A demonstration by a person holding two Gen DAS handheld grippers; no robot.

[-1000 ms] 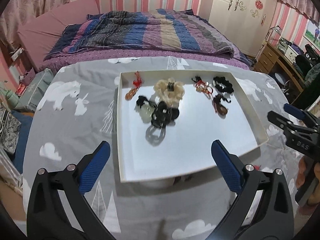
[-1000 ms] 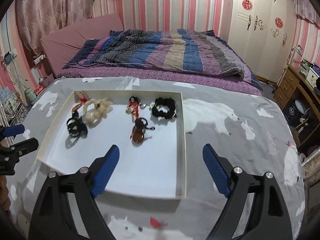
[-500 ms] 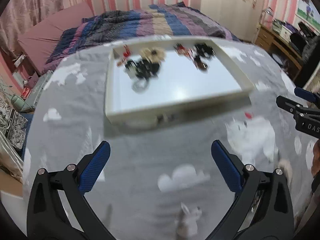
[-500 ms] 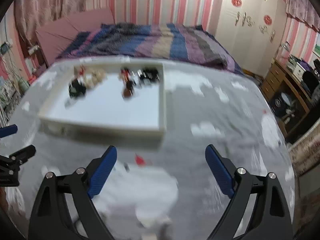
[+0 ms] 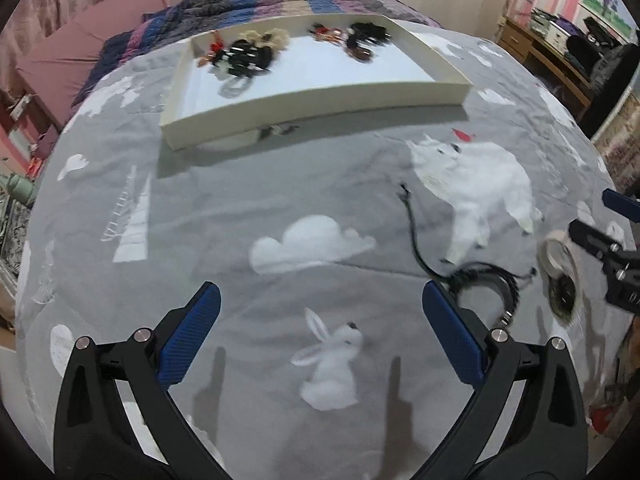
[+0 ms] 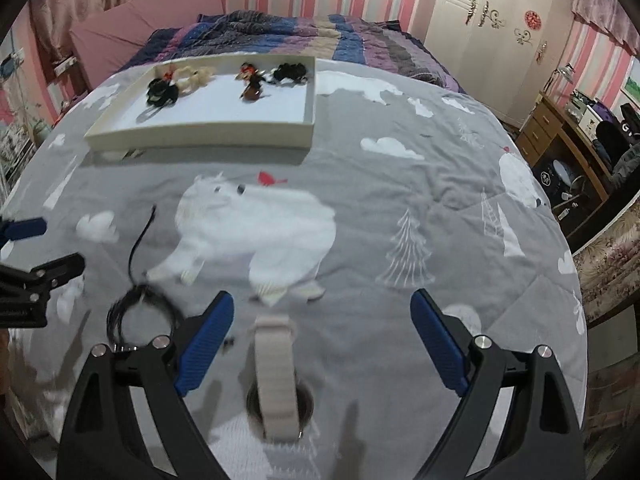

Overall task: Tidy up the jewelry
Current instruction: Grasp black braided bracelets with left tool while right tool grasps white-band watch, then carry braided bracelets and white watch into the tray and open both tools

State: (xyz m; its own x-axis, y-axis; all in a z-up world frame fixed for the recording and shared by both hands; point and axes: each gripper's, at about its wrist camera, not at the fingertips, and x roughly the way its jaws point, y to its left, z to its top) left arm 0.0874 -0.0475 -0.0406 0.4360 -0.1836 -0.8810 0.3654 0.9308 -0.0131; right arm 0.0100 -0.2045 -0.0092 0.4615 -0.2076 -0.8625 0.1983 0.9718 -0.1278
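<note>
Left tool (image 5: 320,328) wide open, right tool (image 6: 322,328) wide open, both empty

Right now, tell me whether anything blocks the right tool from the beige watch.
Nothing visible does. The right tool is open, and the beige watch lies on the grey blanket between its fingers. The black cord bracelet lies off to the left.

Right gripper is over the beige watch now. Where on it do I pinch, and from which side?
Pinch the beige strap across its width, just above the dark watch face, coming straight down. The watch lies flat on the gray blanket with the strap running along the right gripper's line, and the open fingers already straddle it. Probably nothing to hook under.
</note>
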